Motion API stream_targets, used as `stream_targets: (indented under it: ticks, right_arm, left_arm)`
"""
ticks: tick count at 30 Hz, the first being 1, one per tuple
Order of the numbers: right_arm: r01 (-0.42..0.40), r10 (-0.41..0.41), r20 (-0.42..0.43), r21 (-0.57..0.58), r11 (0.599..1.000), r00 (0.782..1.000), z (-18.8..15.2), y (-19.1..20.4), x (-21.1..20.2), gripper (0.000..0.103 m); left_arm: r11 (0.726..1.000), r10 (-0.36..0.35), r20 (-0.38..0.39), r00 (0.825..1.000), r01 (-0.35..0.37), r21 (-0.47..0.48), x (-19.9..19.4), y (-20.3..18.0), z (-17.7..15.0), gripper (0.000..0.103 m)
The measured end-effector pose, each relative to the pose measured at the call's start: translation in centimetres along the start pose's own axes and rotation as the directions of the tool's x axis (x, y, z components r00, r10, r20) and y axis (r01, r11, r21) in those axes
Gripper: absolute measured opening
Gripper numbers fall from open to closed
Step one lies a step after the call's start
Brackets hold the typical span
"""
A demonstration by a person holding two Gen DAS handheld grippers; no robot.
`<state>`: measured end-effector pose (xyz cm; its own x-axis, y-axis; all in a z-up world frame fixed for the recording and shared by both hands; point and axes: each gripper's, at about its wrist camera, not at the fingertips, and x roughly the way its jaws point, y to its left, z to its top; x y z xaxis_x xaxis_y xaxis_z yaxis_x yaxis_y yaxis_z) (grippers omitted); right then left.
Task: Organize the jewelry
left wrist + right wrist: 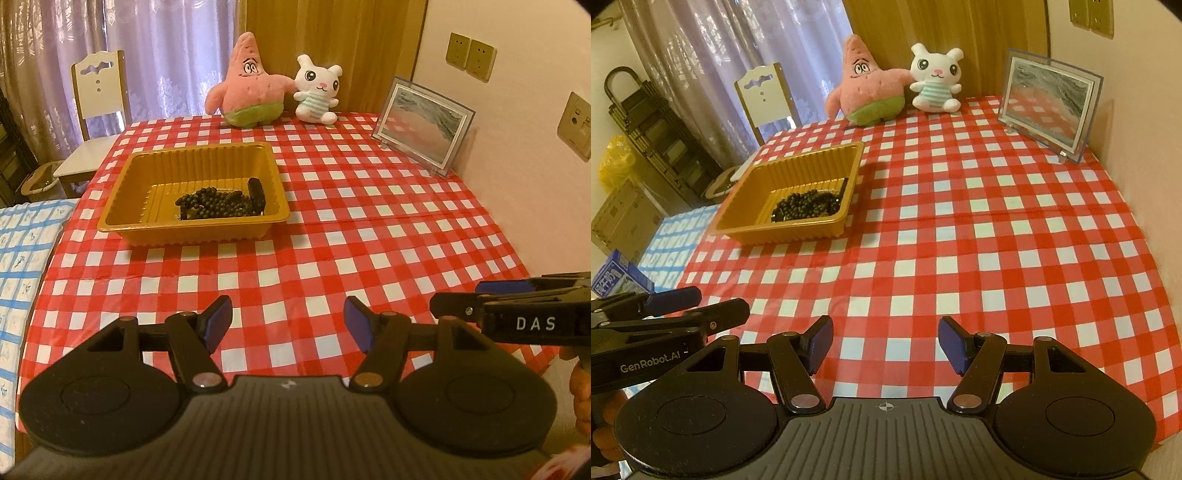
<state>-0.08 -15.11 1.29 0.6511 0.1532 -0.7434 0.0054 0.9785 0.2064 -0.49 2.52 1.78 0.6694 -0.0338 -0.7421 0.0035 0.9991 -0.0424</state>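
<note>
Black bead jewelry (218, 203) heaped in ribbed gold plastic tray (192, 225), individual pieces indistinguishable; left gripper (286, 325) and right gripper (884, 341) both released, empty

A table with a red and white checked cloth (332, 258) holds a few things. A gold plastic tray (122, 218) sits on the left side of it. At the far edge stand a pink star plush toy (247, 88) and a white bunny plush toy (317, 92), and the star's arm touches the bunny. A picture frame (423, 123) stands at the far right, by the wall.
</note>
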Motion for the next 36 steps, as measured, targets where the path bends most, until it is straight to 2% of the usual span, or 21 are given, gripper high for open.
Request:
stream_targets:
  ticks: [36]
  right_arm:
    - [0.008, -0.008, -0.003, 0.014, 1.0, 1.0, 0.3, -1.2, 0.0, 0.063]
  left_arm:
    - [0.999, -0.023, 0.003, 1.0, 0.022, 0.032, 0.9, -1.4, 0.7, 0.065]
